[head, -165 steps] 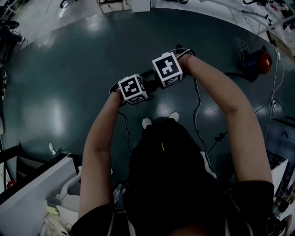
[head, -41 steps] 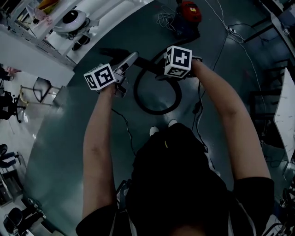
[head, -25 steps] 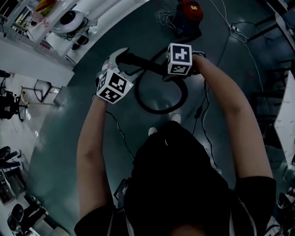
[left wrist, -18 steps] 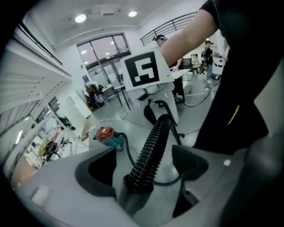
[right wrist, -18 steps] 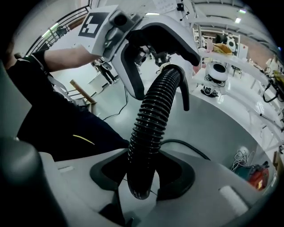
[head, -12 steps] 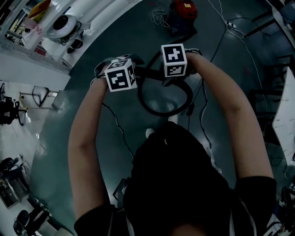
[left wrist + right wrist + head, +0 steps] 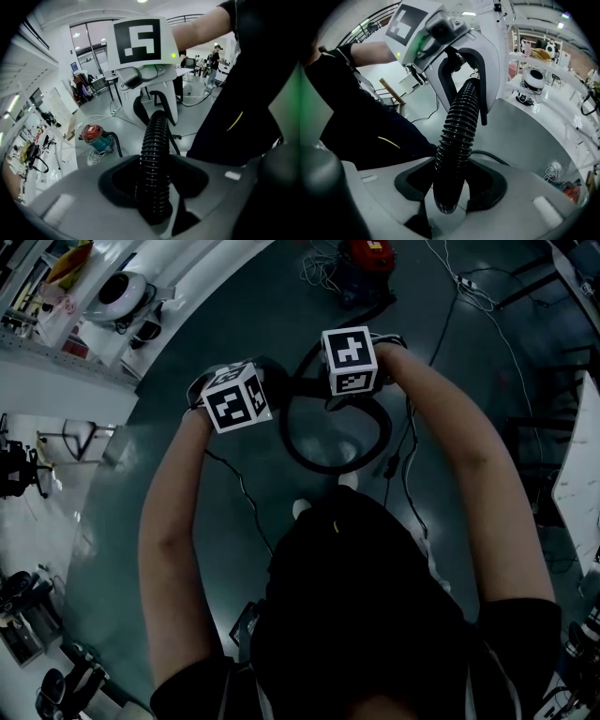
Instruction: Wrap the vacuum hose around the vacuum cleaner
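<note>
Over dark floor [image 7: 234, 324], vacuum hose [image 7: 328, 468] running crosswise, loop curving toward shoes [image 7: 300, 510]

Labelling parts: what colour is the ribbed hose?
Black; the hose shows best in the left gripper view.

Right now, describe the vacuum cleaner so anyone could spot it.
On the dark floor, look beyond the black hose loop. The vacuum cleaner stands there beside tangled white cord; its red top and teal body set it apart.
</note>
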The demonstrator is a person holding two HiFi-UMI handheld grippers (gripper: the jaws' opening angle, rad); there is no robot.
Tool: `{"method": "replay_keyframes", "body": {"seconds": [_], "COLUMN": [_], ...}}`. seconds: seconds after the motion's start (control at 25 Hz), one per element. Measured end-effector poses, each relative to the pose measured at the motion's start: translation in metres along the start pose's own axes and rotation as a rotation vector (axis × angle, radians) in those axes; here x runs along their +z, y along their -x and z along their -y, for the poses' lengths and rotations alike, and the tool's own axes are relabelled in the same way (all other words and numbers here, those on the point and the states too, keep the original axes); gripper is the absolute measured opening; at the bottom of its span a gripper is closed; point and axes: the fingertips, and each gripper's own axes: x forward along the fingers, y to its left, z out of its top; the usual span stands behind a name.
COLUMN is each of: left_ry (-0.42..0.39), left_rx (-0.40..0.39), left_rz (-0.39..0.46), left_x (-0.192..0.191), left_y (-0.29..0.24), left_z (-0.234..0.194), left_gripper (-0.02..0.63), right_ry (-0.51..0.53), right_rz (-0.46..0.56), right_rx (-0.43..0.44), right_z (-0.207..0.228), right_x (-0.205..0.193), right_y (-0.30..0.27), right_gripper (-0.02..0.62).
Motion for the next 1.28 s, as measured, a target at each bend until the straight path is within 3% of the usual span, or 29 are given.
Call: {"method": "replay_keyframes", "body": {"seconds": [0.12, 0.36, 0.6, 0.72, 0.96, 1.04, 1.16, 1.28], "left_ry": [0.05, 0.212, 0.367, 0.373, 0.36, 0.368, 0.402, 0.451], "left_rx": [0.039, 0.156, 0.245, 0.278, 0.332, 0.34, 0.345, 0.343], "left_rz": [0.024, 0.062, 0.17, 0.22, 0.366, 0.398, 0.417, 0.431], "left_x": [0.001, -0.007, 0.006, 0.024, 0.069, 0.08, 0.088, 0.086], "left_y": [0.002, 0.01, 0.01, 0.011, 0.024, 0.029, 0.027, 0.02], "left_z": [-0.013, -0.049, -0.072, -0.08, -0.095, -0.1, -0.105, -0.107], "left_gripper": [0.181, 0.179, 0.178, 0.178, 0.177, 0.176, 0.176, 0.178], "right_ry": [0.03, 0.035, -0.027, -0.075, -0.127, -0.15, -0.155, -0.157], "right_rz": [0.013, 0.128, 0.184, 0.228, 0.195, 0.188, 0.175, 0.165], "right_rx": [-0.094, -0.384, -0.514, -0.557, -0.651, -0.69, -0.764, -0.782], "right_z": [0.018, 0.072, 0.096, 0.106, 0.125, 0.132, 0.141, 0.144], "right_x": [0.0, -0.004, -0.039, -0.058, -0.113, -0.13, -0.152, -0.158], "right_y": [0.005, 0.037, 0.059, 0.071, 0.087, 0.092, 0.102, 0.112], "right_gripper": [0.189, 0.229, 0.293, 0.304, 0.308, 0.299, 0.176, 0.169]}}
